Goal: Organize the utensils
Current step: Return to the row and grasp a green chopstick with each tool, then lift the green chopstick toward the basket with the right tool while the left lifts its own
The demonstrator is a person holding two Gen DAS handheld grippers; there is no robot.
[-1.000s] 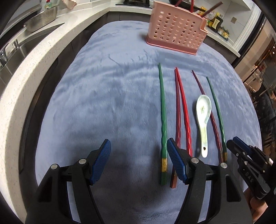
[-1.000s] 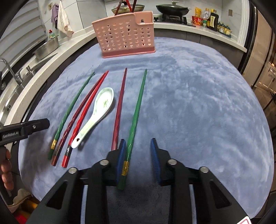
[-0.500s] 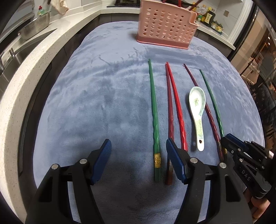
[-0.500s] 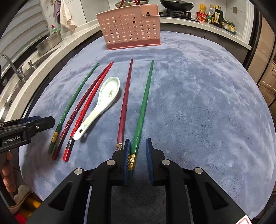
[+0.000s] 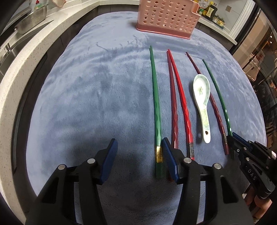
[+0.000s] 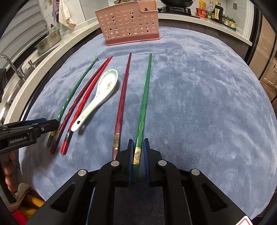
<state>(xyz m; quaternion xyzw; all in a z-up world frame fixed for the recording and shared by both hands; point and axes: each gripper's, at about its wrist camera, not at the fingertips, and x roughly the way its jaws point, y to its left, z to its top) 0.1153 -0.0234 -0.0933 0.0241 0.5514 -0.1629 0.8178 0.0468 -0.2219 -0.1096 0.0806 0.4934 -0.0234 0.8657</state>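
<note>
Several chopsticks and a white ceramic spoon [image 6: 102, 93] lie in a row on a blue-grey cloth. My right gripper [image 6: 138, 147] is shut on the gold-banded end of the rightmost green chopstick [image 6: 144, 102], which lies on the cloth. My left gripper [image 5: 139, 147] is open; its right pad sits just right of the leftmost green chopstick [image 5: 155, 97], whose end lies between the jaws. Dark red [image 5: 173, 97] and red [image 5: 181, 97] chopsticks lie beside it. A pink perforated utensil holder [image 6: 129, 24] stands at the far end.
A stone counter [image 5: 22, 57] with a sink and a steel colander [image 6: 48, 41] borders the cloth on the left. A stove with a pan and sauce bottles [image 6: 214, 10] line the back counter. The right gripper also shows in the left wrist view [image 5: 235, 138].
My right gripper's jaws have closed from open onto the rightmost green chopstick's end. My left gripper has moved forward and right, so the leftmost green chopstick's end now lies between its open jaws.
</note>
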